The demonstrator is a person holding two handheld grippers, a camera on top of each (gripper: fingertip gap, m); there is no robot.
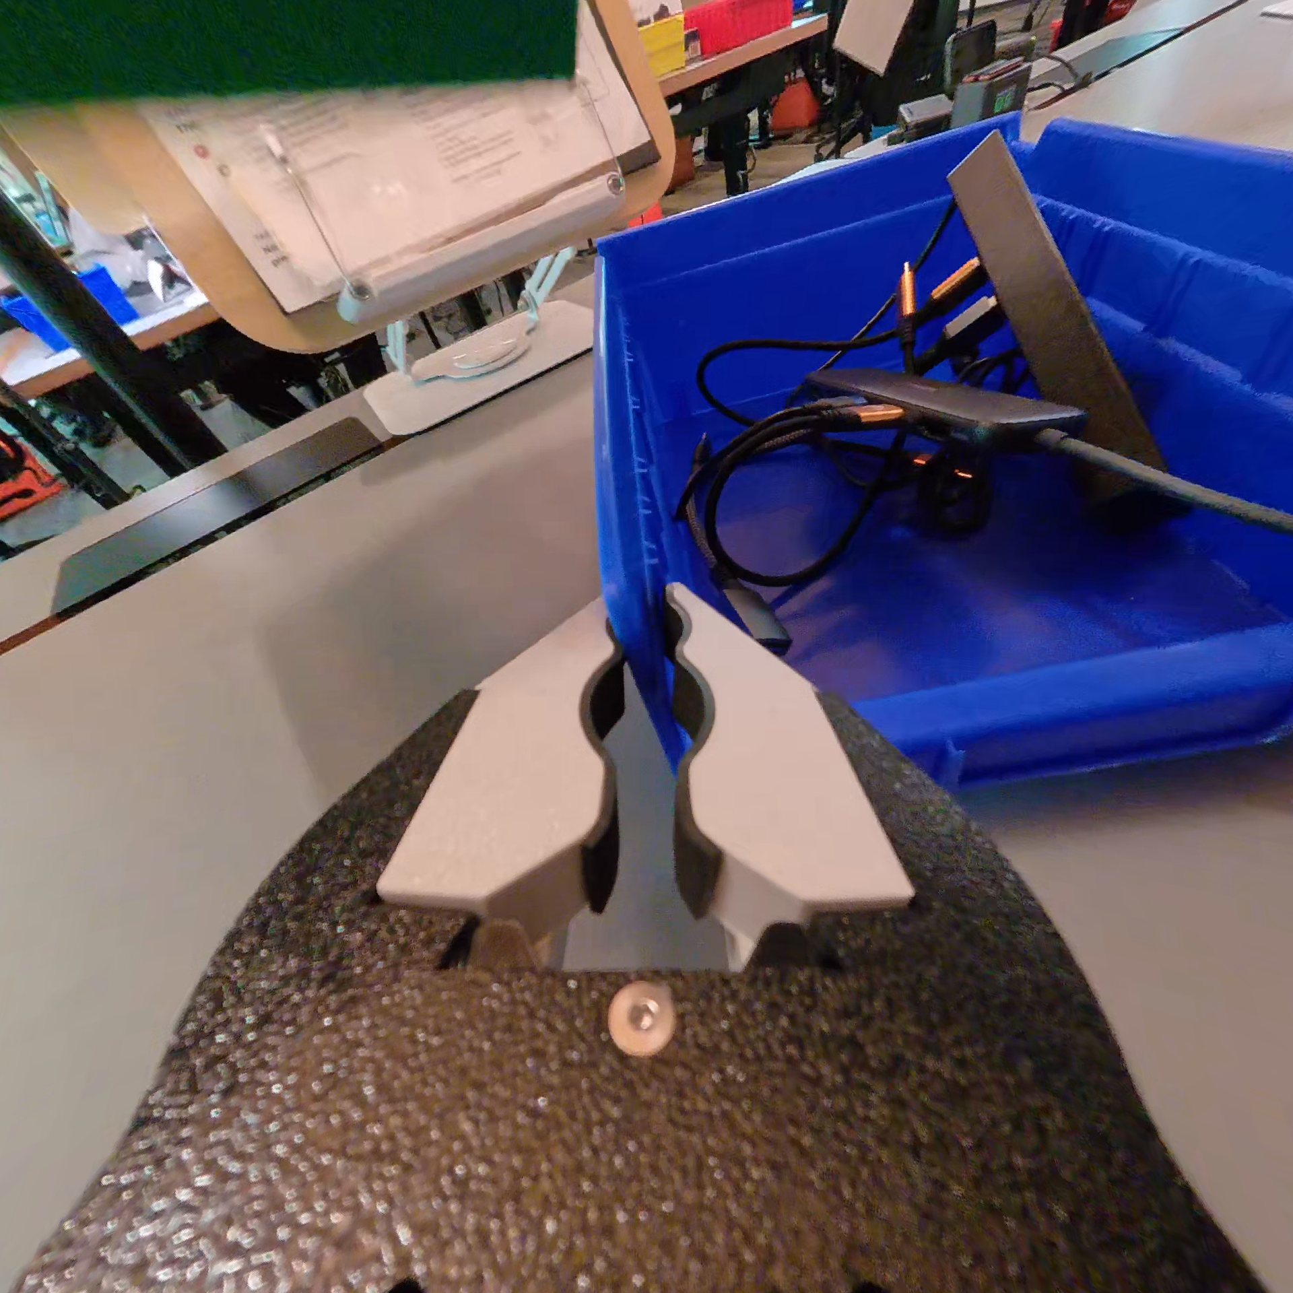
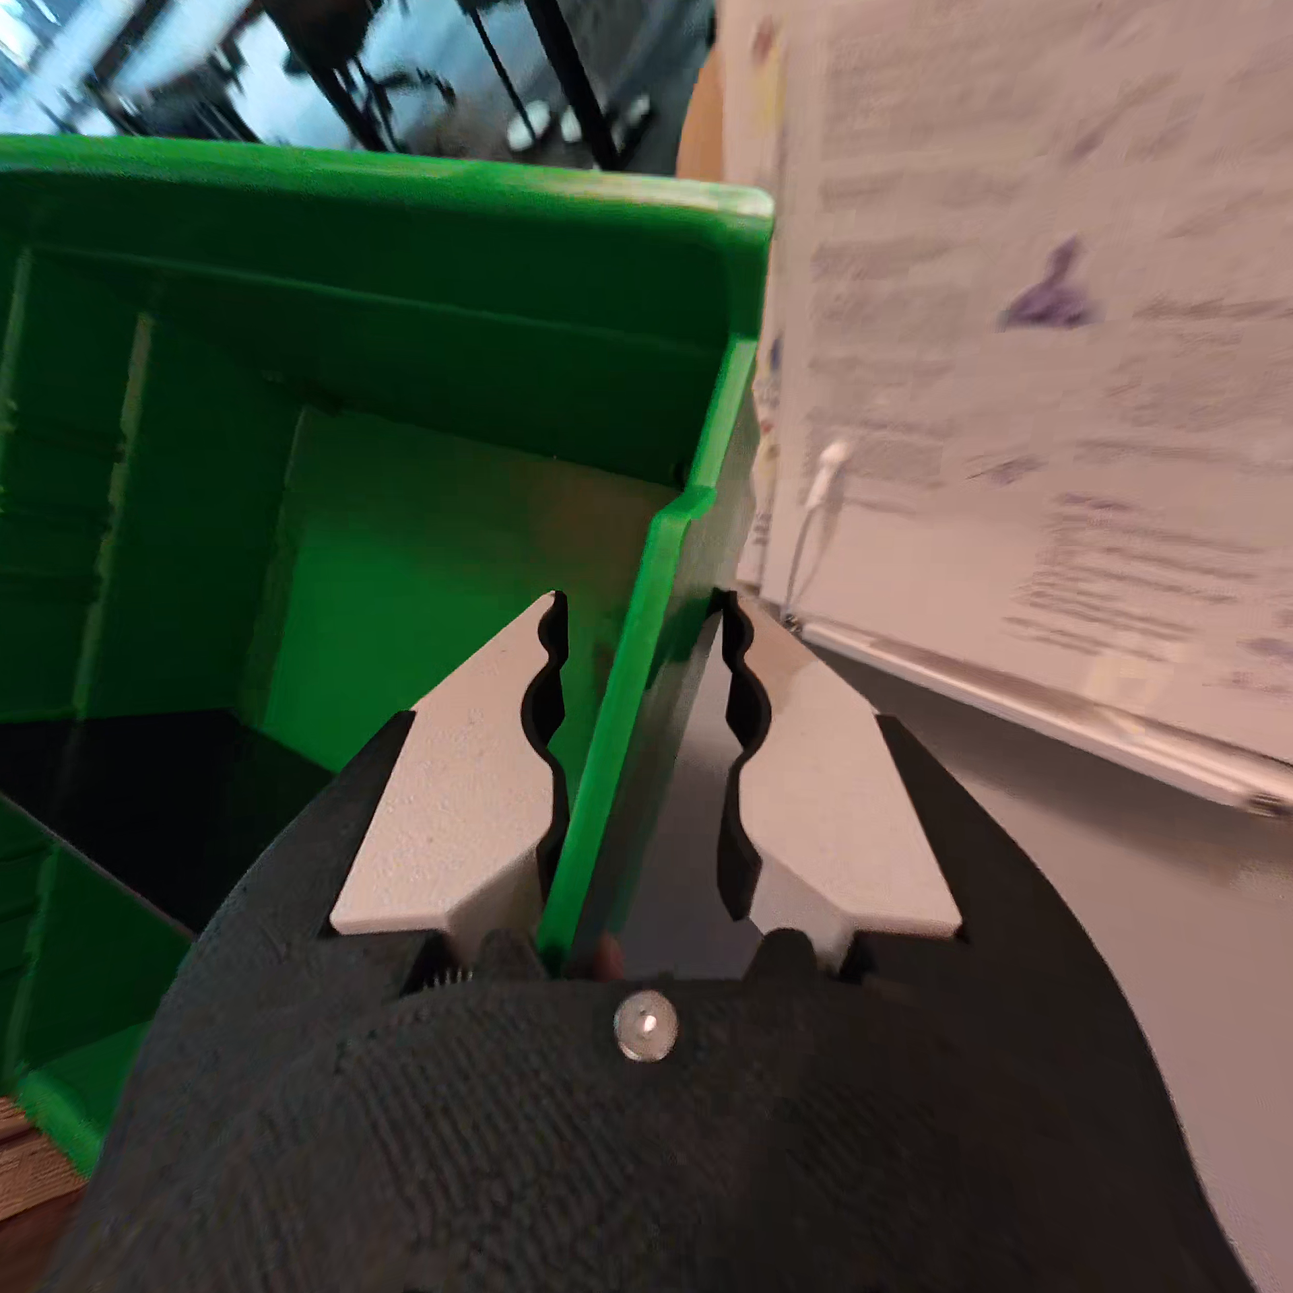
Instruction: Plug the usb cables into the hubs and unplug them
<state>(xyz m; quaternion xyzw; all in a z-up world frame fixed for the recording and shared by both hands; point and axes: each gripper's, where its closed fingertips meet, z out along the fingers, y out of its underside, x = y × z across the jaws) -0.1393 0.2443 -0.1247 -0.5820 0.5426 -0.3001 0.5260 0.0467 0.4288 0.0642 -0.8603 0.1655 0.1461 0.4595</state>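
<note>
Meanwhile one blue bin (image 1: 700,294) (one hub (image 1: 979,409) inside), one green bin (image 2: 392,210); left jaws narrow, right wide

Paper sheets (image 2: 1049,350) blurred — green bin (image 2: 350,350) cut off left.

A blue bin (image 1: 700,434) is seen standing on a grey worktop (image 1: 315,700), its front wall lower than the others. A dark flat panel (image 1: 1042,308) is propped at a slant inside it against the far wall. A clear holder with printed sheets (image 1: 420,182) is raised on a pale stand (image 1: 483,357) beyond the bin. Yellow and red bins (image 1: 707,28) are visible on a distant table. In the right wrist view, a green bin (image 2: 420,294) is shown close up, its side wall edge-on, with the sheets (image 2: 1049,350) blurred just beside it and a white clip (image 2: 825,476) at their edge.
</note>
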